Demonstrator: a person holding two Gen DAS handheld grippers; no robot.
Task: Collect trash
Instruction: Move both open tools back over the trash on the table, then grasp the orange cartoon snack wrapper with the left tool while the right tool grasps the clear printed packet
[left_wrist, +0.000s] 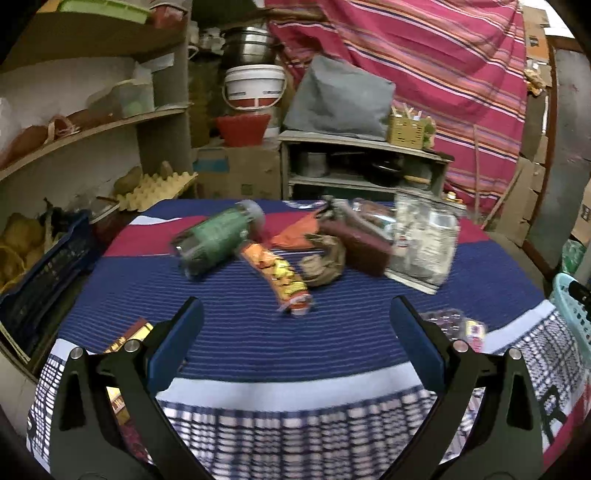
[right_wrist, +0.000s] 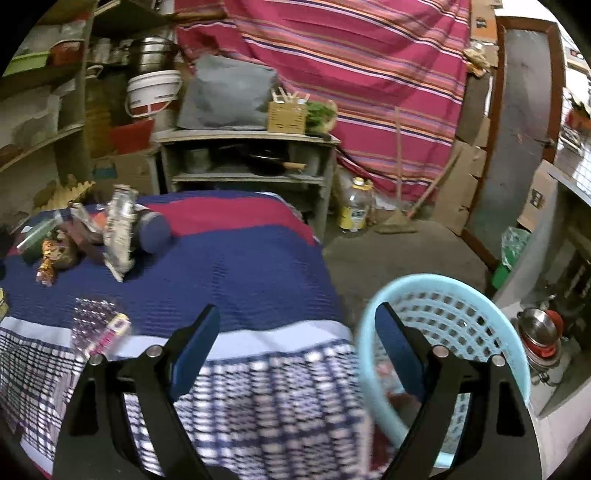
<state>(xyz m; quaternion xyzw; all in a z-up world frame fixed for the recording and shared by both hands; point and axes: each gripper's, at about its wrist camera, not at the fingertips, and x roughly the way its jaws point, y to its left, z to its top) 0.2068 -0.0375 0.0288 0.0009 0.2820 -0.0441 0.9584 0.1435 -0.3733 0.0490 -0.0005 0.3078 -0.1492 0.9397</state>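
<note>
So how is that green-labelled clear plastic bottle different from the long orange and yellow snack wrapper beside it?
The green-labelled clear plastic bottle is fat, round and rigid; the long orange and yellow snack wrapper is slim and flattened. The bottle has a grey cap; the wrapper ends in a crimped seal. The bottle lies farther from the camera, the wrapper nearer. Both lie on their sides on the blue striped cloth, untouched by either gripper.

Blue-and-red striped cloth-covered table (left_wrist: 258, 343) with scattered wrappers (left_wrist: 291, 280) and bottle (left_wrist: 218, 238).

Cluttered shelves (left_wrist: 92, 122), striped drape (left_wrist: 424, 74) (perhaps curtain)
</note>
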